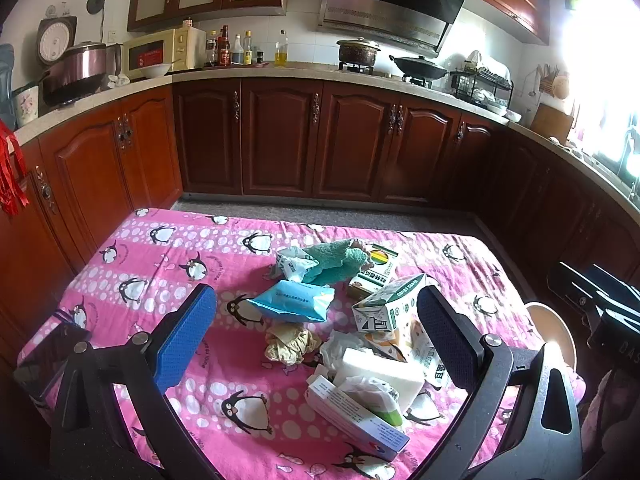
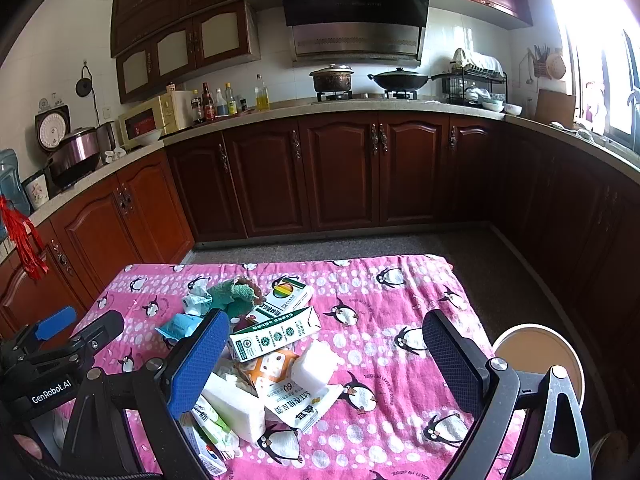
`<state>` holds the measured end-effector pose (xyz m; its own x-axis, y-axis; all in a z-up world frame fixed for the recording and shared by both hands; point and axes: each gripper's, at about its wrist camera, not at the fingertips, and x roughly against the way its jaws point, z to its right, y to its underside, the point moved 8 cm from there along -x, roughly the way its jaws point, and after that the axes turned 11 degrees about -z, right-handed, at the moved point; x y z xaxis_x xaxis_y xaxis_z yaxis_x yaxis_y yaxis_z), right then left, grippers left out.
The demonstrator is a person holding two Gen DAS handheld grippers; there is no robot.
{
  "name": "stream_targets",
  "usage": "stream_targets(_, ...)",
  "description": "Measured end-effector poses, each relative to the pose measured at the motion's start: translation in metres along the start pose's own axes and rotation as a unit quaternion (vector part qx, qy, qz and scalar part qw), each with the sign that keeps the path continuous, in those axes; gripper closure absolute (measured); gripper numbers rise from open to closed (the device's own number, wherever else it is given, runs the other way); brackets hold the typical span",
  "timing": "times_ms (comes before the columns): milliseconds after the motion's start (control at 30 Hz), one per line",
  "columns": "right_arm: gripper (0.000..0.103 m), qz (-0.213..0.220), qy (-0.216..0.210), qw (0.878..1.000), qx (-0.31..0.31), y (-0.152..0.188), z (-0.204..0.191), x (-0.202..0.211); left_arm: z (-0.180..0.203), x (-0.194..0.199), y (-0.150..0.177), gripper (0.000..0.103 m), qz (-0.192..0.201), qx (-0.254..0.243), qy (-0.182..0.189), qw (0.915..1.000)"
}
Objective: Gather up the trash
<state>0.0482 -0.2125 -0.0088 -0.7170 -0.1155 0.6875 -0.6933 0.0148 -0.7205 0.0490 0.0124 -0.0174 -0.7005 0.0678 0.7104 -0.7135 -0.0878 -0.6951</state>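
A pile of trash lies on the table with the pink penguin cloth [image 1: 160, 264]. It holds a blue packet [image 1: 292, 302], a green cloth [image 1: 336, 260], a green-and-white carton [image 1: 390, 306], crumpled beige paper [image 1: 290, 344], a white foam block [image 1: 380, 372] and a flat white box [image 1: 356, 416]. My left gripper [image 1: 316, 336] hangs open above the pile, empty. My right gripper [image 2: 326, 364] is also open and empty, over the carton [image 2: 276, 334], a foam block [image 2: 314, 368] and a snack bag [image 2: 300, 404]. The left gripper [image 2: 80, 326] shows at that view's left edge.
A round white-rimmed object with a brown top [image 2: 536, 356] stands by the table's right side; I cannot tell whether it is a bin or a stool. Dark wooden cabinets [image 2: 340, 176] with a worktop run around the room. Grey floor [image 2: 360, 244] lies beyond the table.
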Motion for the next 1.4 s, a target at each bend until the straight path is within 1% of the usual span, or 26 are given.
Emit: stream_targets(1400, 0.007, -0.005, -0.001, 1.000, -0.008, 0.0031, 0.0043, -0.0024, -0.0018, -0.0064, 0.0037, 0.003, -0.006, 0.000, -0.006, 1.0000)
